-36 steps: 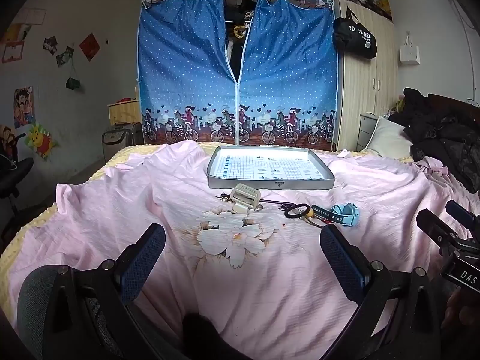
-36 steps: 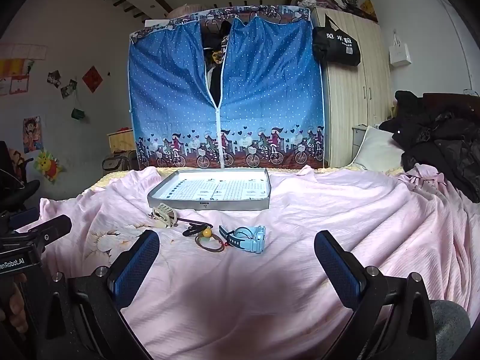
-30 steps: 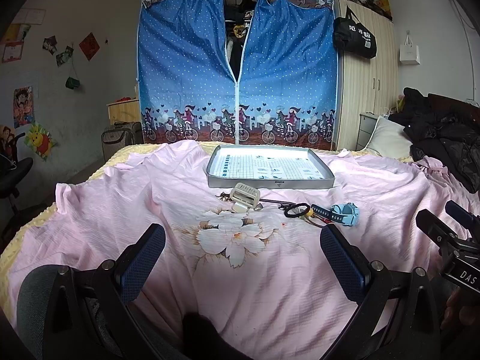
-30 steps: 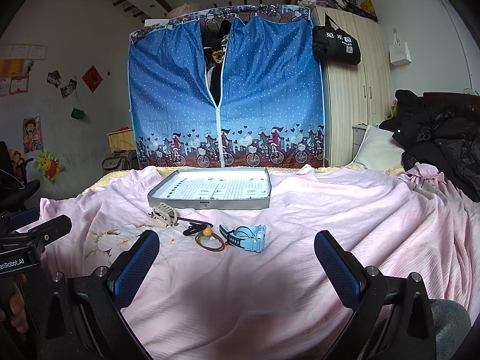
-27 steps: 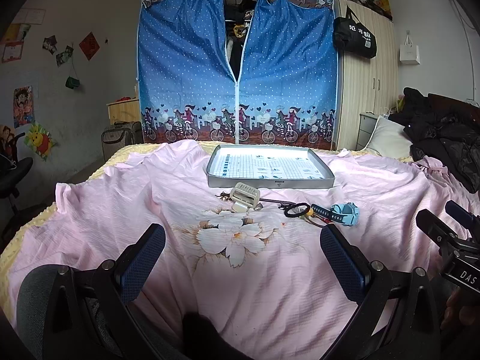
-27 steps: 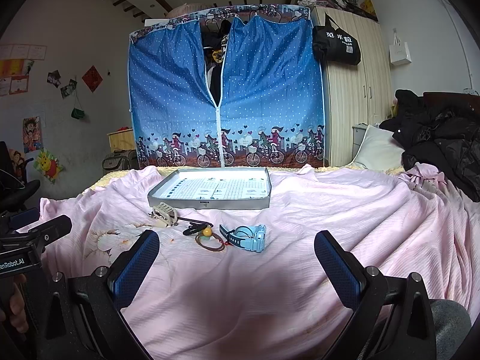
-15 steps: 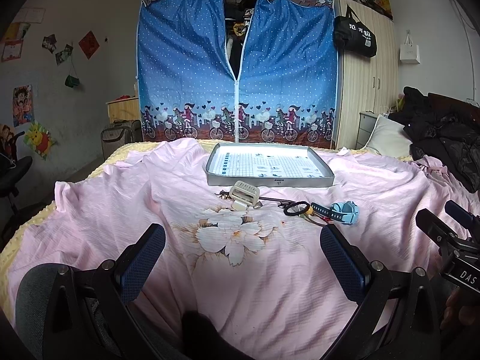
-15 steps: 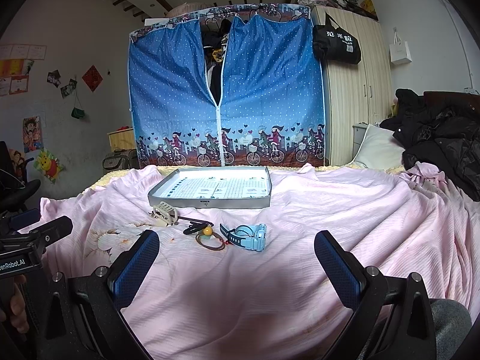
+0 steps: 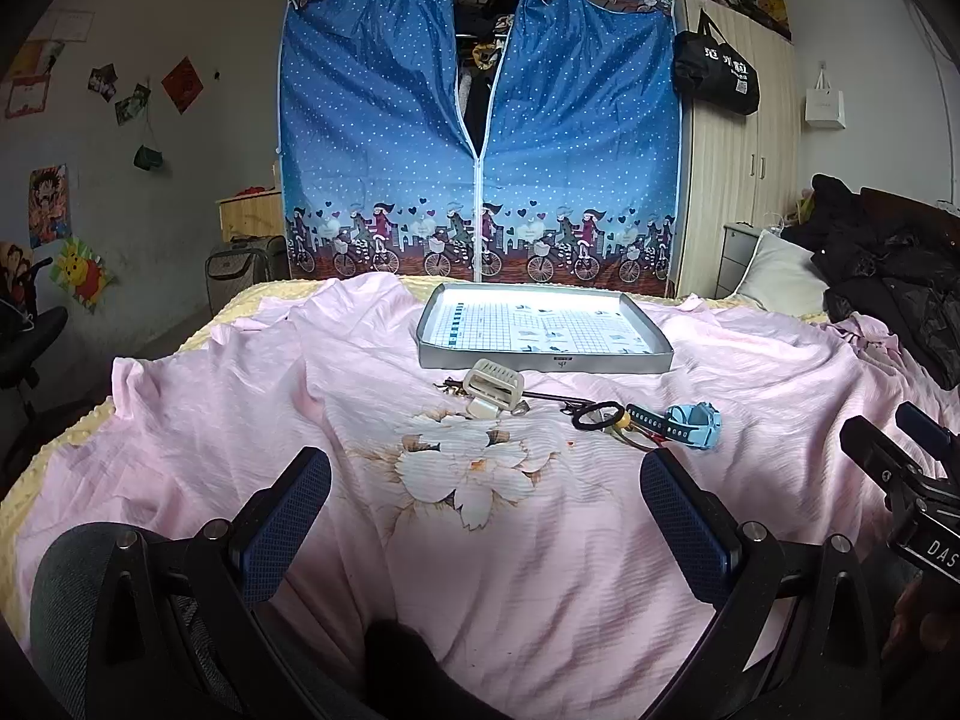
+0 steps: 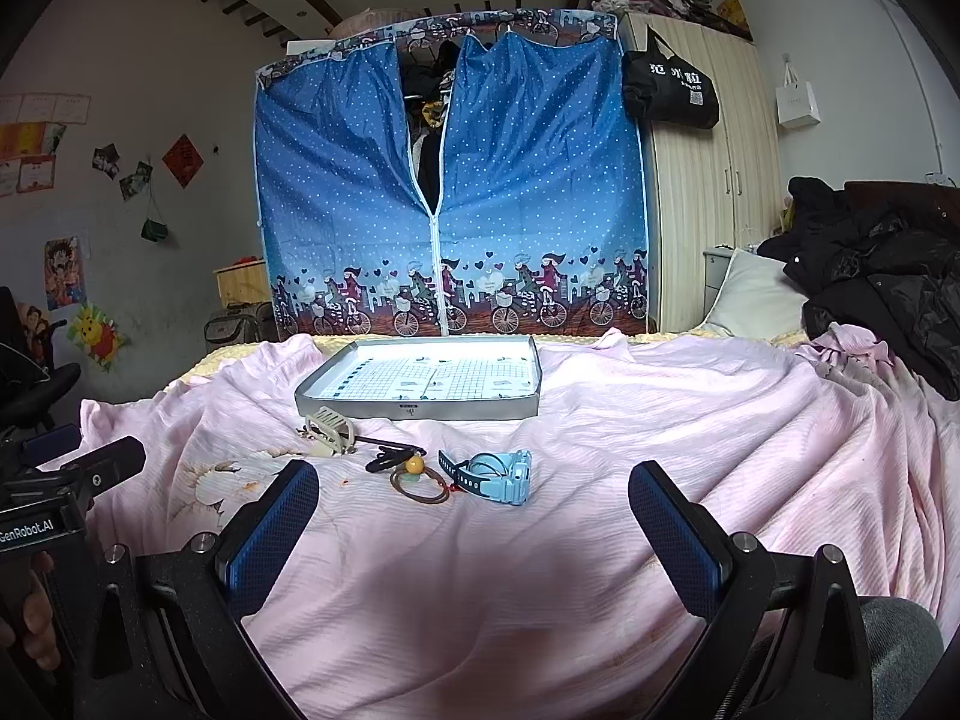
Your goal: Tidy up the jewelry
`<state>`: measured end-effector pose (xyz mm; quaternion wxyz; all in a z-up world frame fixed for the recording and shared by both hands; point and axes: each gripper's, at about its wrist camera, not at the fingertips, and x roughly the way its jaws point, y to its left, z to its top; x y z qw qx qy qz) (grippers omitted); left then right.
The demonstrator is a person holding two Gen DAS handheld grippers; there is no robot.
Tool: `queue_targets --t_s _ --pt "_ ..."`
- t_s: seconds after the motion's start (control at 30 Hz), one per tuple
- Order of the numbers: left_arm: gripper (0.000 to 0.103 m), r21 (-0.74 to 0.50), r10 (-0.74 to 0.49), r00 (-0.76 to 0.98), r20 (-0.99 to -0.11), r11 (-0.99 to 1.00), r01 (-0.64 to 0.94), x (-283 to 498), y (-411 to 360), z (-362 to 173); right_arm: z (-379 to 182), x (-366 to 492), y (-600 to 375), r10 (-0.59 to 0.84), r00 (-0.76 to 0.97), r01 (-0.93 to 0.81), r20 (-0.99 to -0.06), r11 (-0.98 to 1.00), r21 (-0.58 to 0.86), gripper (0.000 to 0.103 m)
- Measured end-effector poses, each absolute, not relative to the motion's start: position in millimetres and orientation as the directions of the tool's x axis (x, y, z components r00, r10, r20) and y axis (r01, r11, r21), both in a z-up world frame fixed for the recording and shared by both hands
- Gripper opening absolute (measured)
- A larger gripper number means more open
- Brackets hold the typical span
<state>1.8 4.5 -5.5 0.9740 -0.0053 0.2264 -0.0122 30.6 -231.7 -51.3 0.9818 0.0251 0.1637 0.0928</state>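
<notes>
Both units are held low over a bed covered by a pink sheet with a printed flower (image 9: 480, 480). The left gripper (image 9: 486, 516) has its jaws spread wide and empty; the right gripper (image 10: 474, 516) likewise has its jaws spread wide, holding nothing.

A shallow grey rectangular tray with a grid-printed liner (image 9: 543, 360) lies flat at the far middle of the bed, nothing visible inside it.

The jewelry lies loose on the sheet just in front of the tray, in a row. From left: a cream plastic claw hair clip (image 9: 493, 385), a black ring-shaped hair tie (image 9: 594, 414), a brown elastic band with a yellow bead (image 10: 417, 477), and a light-blue plastic wristwatch with a dark strap (image 10: 501, 476). The tie, band and watch strap touch or overlap.

Behind the bed stands a blue polka-dot fabric wardrobe (image 10: 450, 210).
</notes>
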Motion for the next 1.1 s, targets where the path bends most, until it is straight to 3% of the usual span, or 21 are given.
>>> queue_targets --t_s 1.1 --pt "0.101 -0.02 -0.024 0.895 -0.446 1.0 0.017 3.4 6.8 -5.1 -50.8 30.9 -231.5 0.19 0.928 -0.173 -0.322 0.982 0.081 0.103"
